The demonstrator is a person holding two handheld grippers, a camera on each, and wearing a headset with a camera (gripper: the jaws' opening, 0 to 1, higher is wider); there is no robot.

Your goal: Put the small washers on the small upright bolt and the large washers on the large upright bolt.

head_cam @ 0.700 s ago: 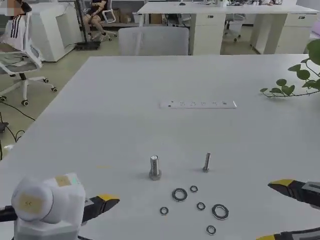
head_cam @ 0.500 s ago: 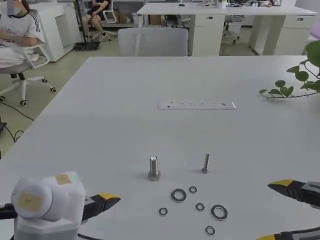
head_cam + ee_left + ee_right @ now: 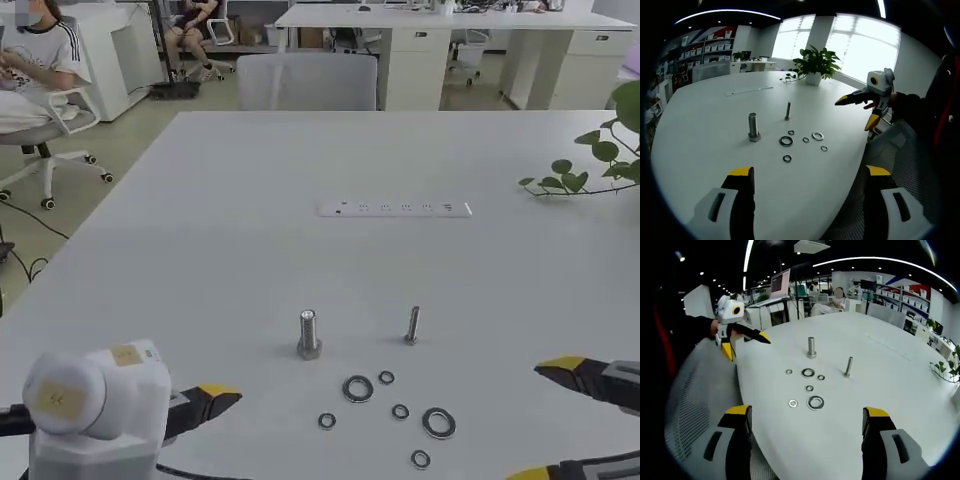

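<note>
The large upright bolt (image 3: 308,334) and the thinner small upright bolt (image 3: 413,325) stand side by side on the white table (image 3: 300,200). In front of them lie two large washers (image 3: 358,389) (image 3: 438,423) and several small washers (image 3: 400,411). My left gripper (image 3: 807,172) is open and empty at the near left edge, well short of the washers (image 3: 786,141); one of its yellow-tipped fingers (image 3: 210,403) shows in the head view. My right gripper (image 3: 545,420) is open and empty at the near right, apart from the washers (image 3: 815,402).
A white power strip (image 3: 395,209) lies flat beyond the bolts. A potted plant's leaves (image 3: 590,165) reach over the right edge. A chair (image 3: 308,82) stands at the far side, with desks and seated people (image 3: 35,60) behind.
</note>
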